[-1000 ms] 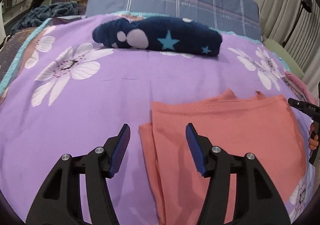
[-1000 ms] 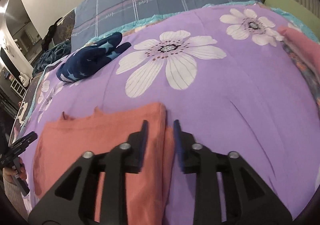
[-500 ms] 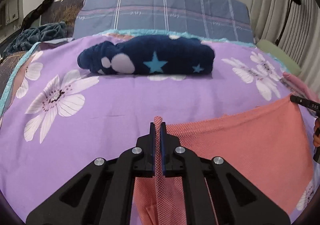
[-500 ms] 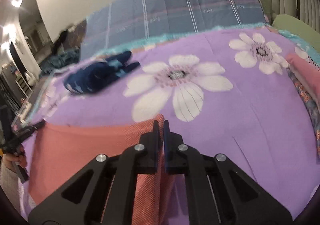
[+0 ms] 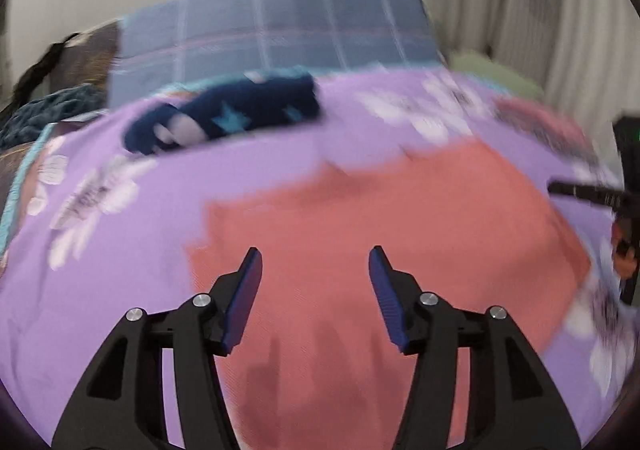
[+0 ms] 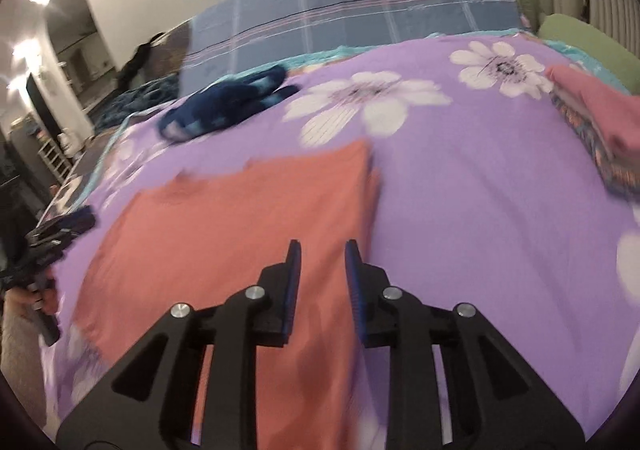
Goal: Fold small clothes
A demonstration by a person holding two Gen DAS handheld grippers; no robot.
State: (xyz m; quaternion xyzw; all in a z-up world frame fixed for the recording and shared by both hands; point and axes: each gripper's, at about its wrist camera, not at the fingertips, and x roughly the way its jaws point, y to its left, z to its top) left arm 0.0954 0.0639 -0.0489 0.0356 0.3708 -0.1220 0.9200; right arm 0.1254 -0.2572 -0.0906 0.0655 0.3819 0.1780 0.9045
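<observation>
Both grippers have let go of the flat salmon-pink knit garment (image 5: 400,234) since half a second ago, and it now lies spread on the purple flowered bedspread (image 6: 500,218). The left gripper (image 5: 316,262) hangs wide open above its near edge; the right gripper (image 6: 322,250) is parted narrowly, holding nothing, above its right edge. Farther ahead lies a rolled navy star-patterned fleece (image 5: 232,114), then a blue plaid pillow (image 6: 360,22).

Salmon-pink garment (image 6: 240,234) on a purple bedspread (image 6: 480,210) printed with white flowers; a navy bundle (image 5: 236,114) with light-blue stars and pale spots; a grey-blue plaid pillow (image 6: 360,22); black grippers with blue pads (image 5: 244,294)
</observation>
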